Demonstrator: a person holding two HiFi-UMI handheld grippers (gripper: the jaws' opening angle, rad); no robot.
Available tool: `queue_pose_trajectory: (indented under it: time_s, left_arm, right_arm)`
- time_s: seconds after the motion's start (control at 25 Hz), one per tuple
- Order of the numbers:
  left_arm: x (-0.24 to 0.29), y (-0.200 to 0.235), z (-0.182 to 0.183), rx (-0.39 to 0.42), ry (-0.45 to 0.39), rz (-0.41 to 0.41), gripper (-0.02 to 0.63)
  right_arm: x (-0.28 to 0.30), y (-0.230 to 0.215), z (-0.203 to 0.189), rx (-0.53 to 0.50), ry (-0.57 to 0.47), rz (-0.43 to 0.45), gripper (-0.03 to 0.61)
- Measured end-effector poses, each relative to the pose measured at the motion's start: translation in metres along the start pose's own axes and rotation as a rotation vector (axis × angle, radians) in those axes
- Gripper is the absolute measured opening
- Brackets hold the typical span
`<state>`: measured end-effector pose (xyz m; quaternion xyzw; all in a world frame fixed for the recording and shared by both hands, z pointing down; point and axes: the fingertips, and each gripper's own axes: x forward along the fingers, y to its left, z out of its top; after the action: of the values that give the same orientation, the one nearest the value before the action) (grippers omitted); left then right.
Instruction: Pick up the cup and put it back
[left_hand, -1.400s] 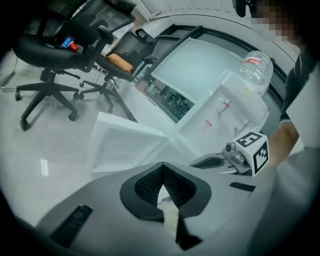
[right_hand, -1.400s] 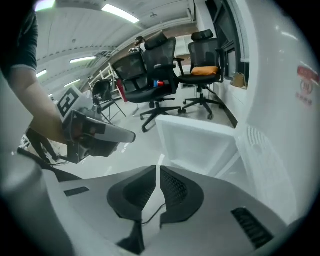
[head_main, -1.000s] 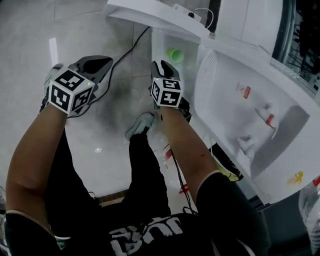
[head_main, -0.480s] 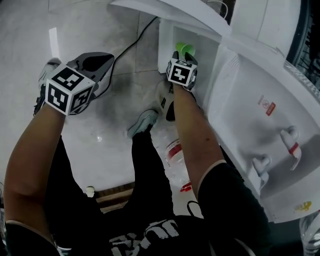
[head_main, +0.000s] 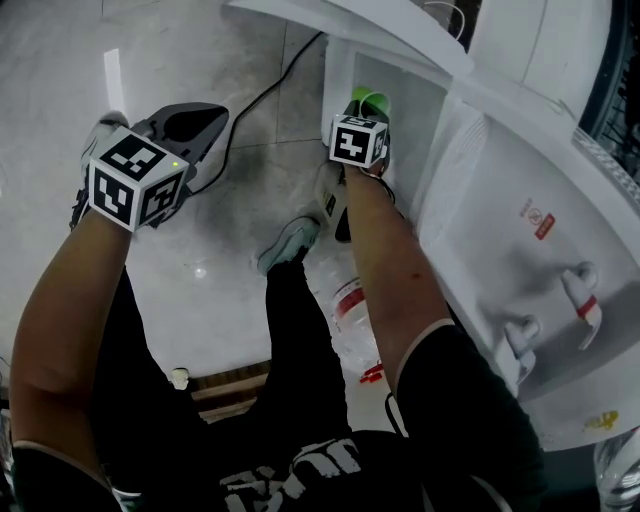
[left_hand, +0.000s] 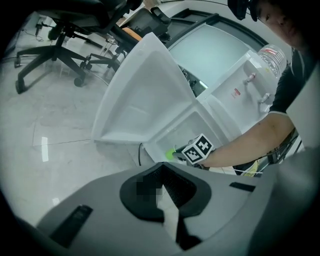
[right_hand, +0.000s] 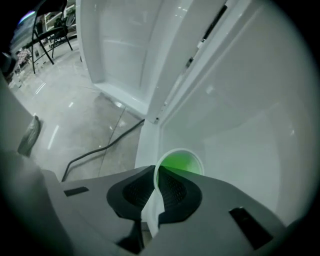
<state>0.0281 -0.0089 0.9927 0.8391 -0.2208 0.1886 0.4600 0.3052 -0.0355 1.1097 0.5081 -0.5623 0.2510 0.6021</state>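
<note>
A green cup stands inside the open lower compartment of a white water dispenser. My right gripper reaches steeply down into that compartment. Its jaws have just been closing, and they now pinch the near wall of the cup at the rim, one pad inside and one outside. The right gripper is shut on the cup. My left gripper hangs over the floor to the left, shut with nothing in it. In the left gripper view the cup shows small beside the right marker cube.
The compartment door stands swung open at the back left. Dispenser taps jut out at the right. A black cable runs over the grey floor. A plastic bottle and the person's shoe lie below the right arm.
The right gripper went down and forward into the compartment, reached the cup and closed on its rim. The left gripper has barely shifted.
</note>
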Motion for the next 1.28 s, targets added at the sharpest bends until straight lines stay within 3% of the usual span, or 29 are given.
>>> queue_pose_trajectory:
  time_s: [0.44,0.56,0.84,1.12,1.28]
  left_arm:
    - [-0.058,-0.056,0.052,-0.032,-0.101,0.039,-0.005]
    - [-0.082,-0.074,0.072,-0.033,-0.133,0.058,-0.005]
    - [-0.155,-0.149,0.115,-0.059,-0.168,0.072,-0.005]
    - [-0.233,-0.225,0.204,0.021,-0.240,0.040,-0.005]
    - [-0.274,-0.291,0.253,0.094,-0.264,0.009,-0.005]
  right_arm:
    - [-0.121,0.068,0.015,-0.083,-0.024,0.209,0.046]
    - [-0.169,0.085,0.026,-0.127,-0.049,0.258,0.046]
    - [-0.314,0.081,0.040,-0.076,-0.084,0.340,0.046]
    - [-0.478,0.085,0.093,-0.295,-0.250,0.439,0.046]
    - [-0.581,0.067,0.107,-0.314,-0.310,0.502,0.046]
